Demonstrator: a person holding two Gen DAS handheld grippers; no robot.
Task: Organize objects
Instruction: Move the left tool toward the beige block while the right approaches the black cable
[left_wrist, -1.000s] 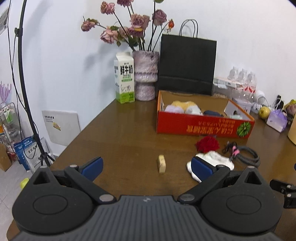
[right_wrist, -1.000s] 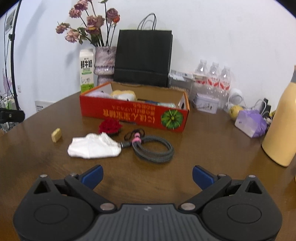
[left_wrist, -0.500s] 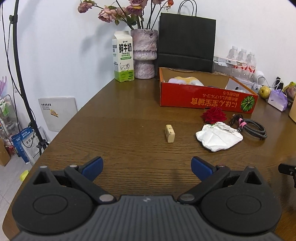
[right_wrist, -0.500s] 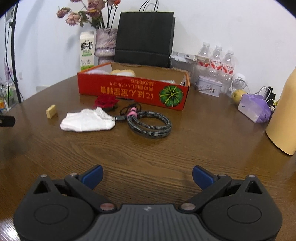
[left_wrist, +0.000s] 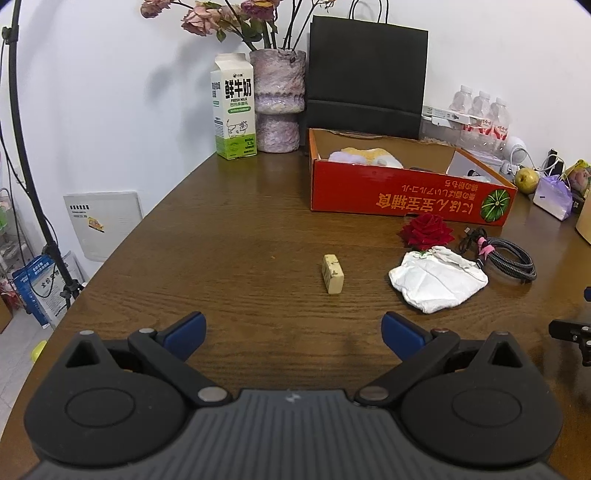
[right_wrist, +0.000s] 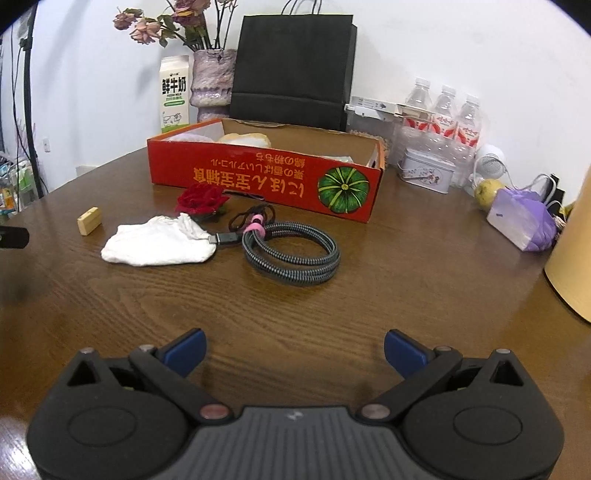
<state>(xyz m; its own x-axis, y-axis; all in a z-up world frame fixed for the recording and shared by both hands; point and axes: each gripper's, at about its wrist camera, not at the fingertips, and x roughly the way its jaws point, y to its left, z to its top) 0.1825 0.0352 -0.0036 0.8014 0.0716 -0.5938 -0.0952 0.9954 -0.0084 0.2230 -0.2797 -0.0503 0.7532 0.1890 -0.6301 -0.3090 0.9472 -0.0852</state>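
Observation:
On the brown table lie a small beige block (left_wrist: 332, 273) (right_wrist: 89, 220), a crumpled white cloth (left_wrist: 436, 280) (right_wrist: 159, 242), a red rose head (left_wrist: 426, 229) (right_wrist: 202, 197) and a coiled grey cable (left_wrist: 504, 254) (right_wrist: 291, 247) with a pink tie. Behind them stands an open red cardboard box (left_wrist: 406, 199) (right_wrist: 266, 177) holding soft items. My left gripper (left_wrist: 293, 332) is open, well short of the block. My right gripper (right_wrist: 294, 350) is open and empty, short of the cable.
At the back stand a milk carton (left_wrist: 233, 110), a vase with dried flowers (left_wrist: 277, 99) and a black paper bag (left_wrist: 367, 77). To the right are water bottles (right_wrist: 447, 122), a tin (right_wrist: 426, 170), a pear (right_wrist: 487, 192), a purple bag (right_wrist: 524, 221) and a yellow bottle (right_wrist: 574, 258).
Both grippers have pulled back from the objects and tilted, so the block, cloth and cable sit farther from the fingers. Nothing on the table has moved.

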